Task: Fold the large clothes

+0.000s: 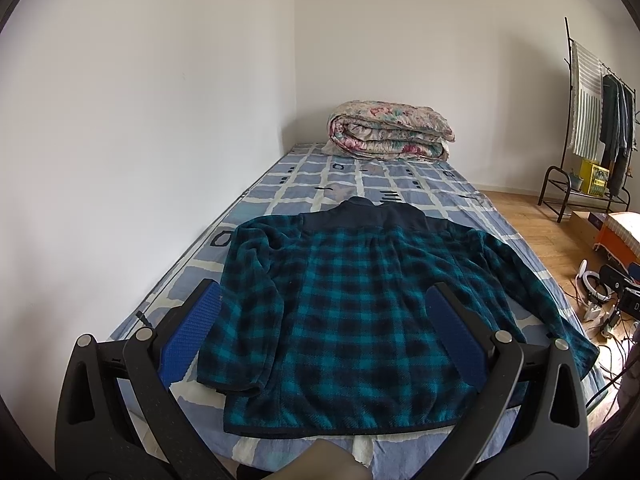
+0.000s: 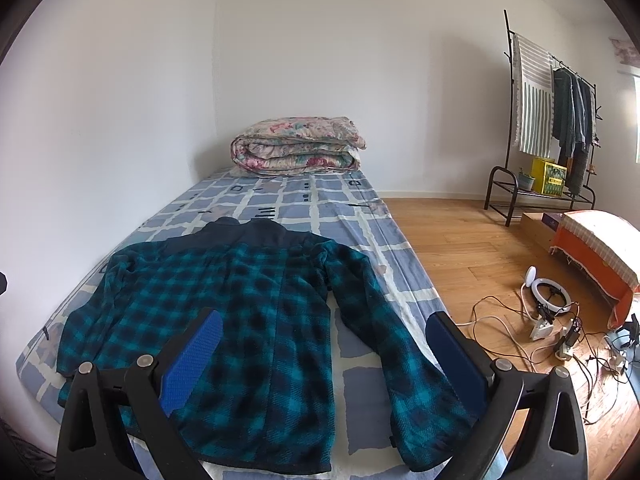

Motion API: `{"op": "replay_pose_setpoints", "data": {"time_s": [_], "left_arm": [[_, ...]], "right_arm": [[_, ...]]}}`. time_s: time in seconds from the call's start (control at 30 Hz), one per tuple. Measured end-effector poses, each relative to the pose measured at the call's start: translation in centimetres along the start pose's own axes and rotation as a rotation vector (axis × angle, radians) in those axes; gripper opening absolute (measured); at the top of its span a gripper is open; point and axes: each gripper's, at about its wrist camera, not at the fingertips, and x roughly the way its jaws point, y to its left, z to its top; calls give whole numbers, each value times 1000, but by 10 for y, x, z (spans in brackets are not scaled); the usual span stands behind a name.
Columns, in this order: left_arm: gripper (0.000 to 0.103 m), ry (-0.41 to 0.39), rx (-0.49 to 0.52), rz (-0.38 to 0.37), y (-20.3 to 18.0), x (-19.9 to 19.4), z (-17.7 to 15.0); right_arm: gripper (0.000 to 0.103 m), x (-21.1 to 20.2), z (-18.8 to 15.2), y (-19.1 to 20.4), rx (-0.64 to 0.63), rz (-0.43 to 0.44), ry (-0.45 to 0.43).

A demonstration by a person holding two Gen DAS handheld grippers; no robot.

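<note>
White walls are closing in the bed [image 1: 304, 184], whose checked sheet is carrying a teal plaid fleece jacket [image 1: 360, 312] lying flat and back-up near the foot edge, collar toward the rolled quilt [image 1: 390, 130] at the head. Both sleeves are lying out to the sides, seemingly unfolded. The left gripper [image 1: 324, 324] and right gripper [image 2: 324, 344] are hovering above it, jaws wide apart, gripping nothing. Folding is not yet looking started; every fold is remaining.

Jacket [image 1: 360, 320]: teal and black plaid, navy yoke. Bed sheet [image 1: 304, 184]: blue squares on a white grid. Far quilt [image 1: 390, 130]: pink floral. Gripper pads [image 2: 192, 360]: blue. Right floor [image 2: 472, 240]: light brown wood.
</note>
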Motion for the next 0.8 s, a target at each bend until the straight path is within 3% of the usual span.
{"op": "replay_pose_setpoints", "data": {"time_s": [0.8], "left_arm": [[103, -1, -3, -4, 3, 1, 0]], "right_arm": [[103, -1, 2, -1, -3, -10, -4]]}}
